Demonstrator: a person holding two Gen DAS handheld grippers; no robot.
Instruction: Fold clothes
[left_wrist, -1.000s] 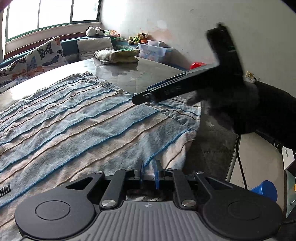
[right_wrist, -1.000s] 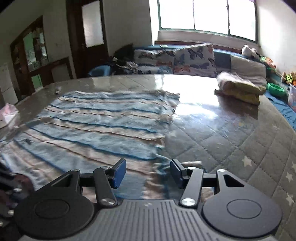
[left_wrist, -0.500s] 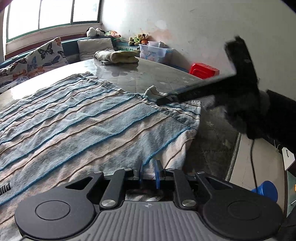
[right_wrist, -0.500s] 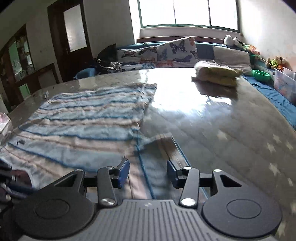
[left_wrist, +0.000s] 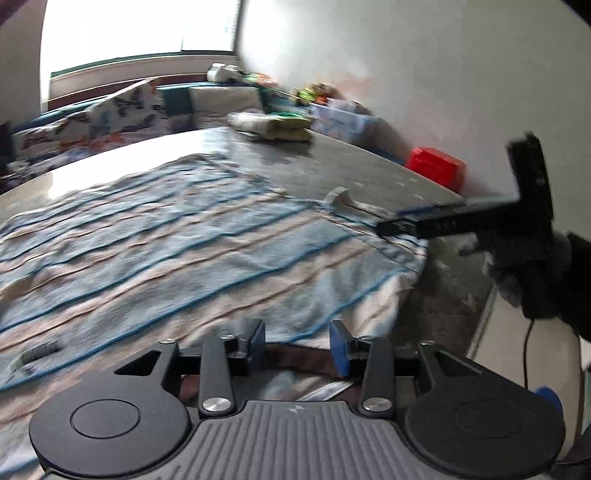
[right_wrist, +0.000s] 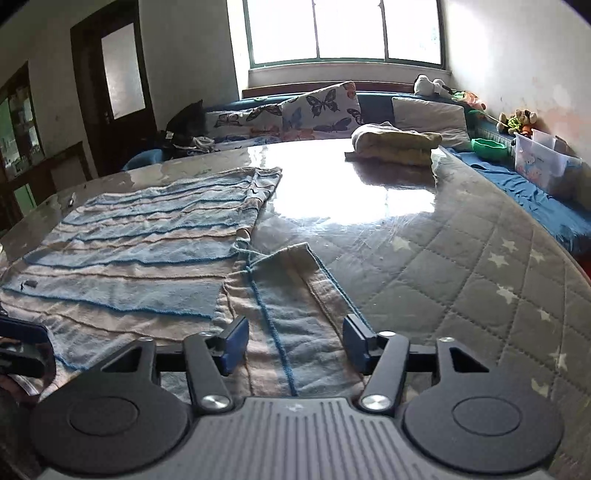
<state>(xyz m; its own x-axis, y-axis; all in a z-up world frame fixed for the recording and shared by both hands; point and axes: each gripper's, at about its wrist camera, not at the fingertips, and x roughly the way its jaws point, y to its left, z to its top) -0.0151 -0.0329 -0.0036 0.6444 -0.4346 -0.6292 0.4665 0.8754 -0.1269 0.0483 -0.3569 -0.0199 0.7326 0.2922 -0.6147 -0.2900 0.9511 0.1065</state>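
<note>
A quilted grey mattress (right_wrist: 461, 266) with white stars and a glossy plastic cover carries the striped garment (right_wrist: 147, 251), a soft terry knit in bands of pale blue and beige with thin raised blue ribs, spread flat across its left half. One sleeve (right_wrist: 288, 295) lies folded inward over the near edge, its seam a dark blue line. The right gripper (right_wrist: 291, 343) hovers over that sleeve, jaws opening and clear of the cloth. The left gripper (left_wrist: 297, 345) is opening too, at the garment's near hem, gripping nothing.
</note>
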